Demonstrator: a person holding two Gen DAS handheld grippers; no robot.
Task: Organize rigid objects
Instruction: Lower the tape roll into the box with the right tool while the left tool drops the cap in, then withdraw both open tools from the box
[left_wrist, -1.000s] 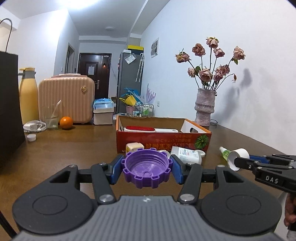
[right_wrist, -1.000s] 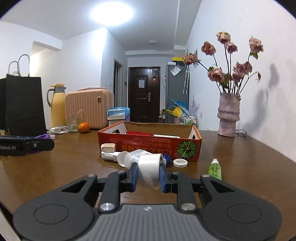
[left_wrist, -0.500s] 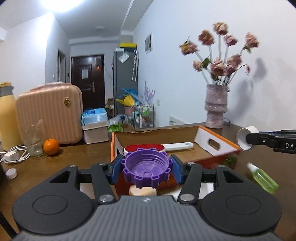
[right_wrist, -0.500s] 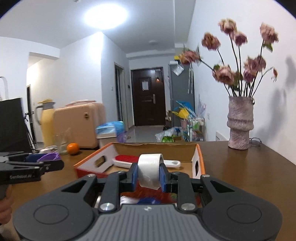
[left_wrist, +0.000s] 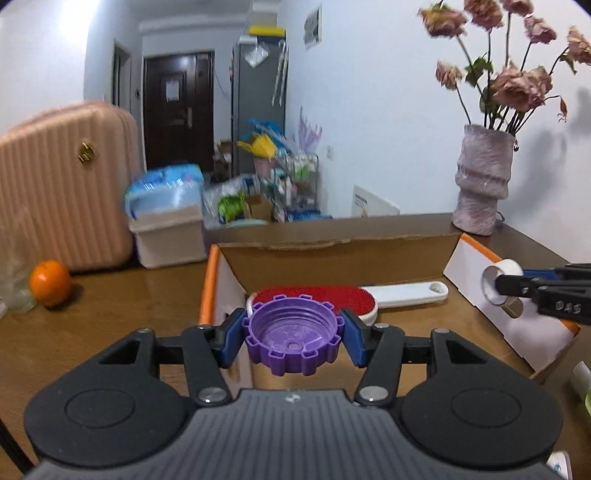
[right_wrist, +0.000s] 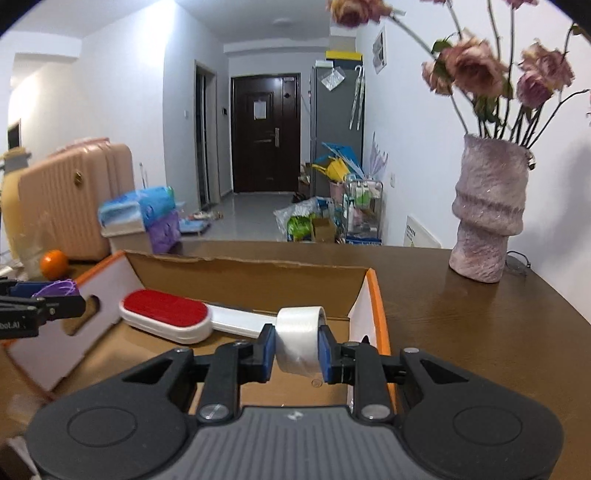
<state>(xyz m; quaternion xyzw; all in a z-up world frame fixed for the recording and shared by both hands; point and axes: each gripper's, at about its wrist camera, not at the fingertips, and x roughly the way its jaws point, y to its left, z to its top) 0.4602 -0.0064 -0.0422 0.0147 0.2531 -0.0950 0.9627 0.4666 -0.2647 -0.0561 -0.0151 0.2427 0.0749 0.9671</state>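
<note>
My left gripper is shut on a purple notched cap, held over the left part of an open cardboard box. My right gripper is shut on a white tape roll, held over the right part of the same box. A red and white lint brush lies inside the box; it also shows in the left wrist view. Each gripper shows in the other's view: the right gripper holds the tape roll, the left gripper holds the cap.
A grey-pink vase with dried roses stands on the brown table at the right. An orange, a pink suitcase and a lidded bin are at the left. A green tube lies right of the box.
Both grippers have risen and moved forward over the box, each still holding its object. The loose items in front of the box have dropped out of view.
</note>
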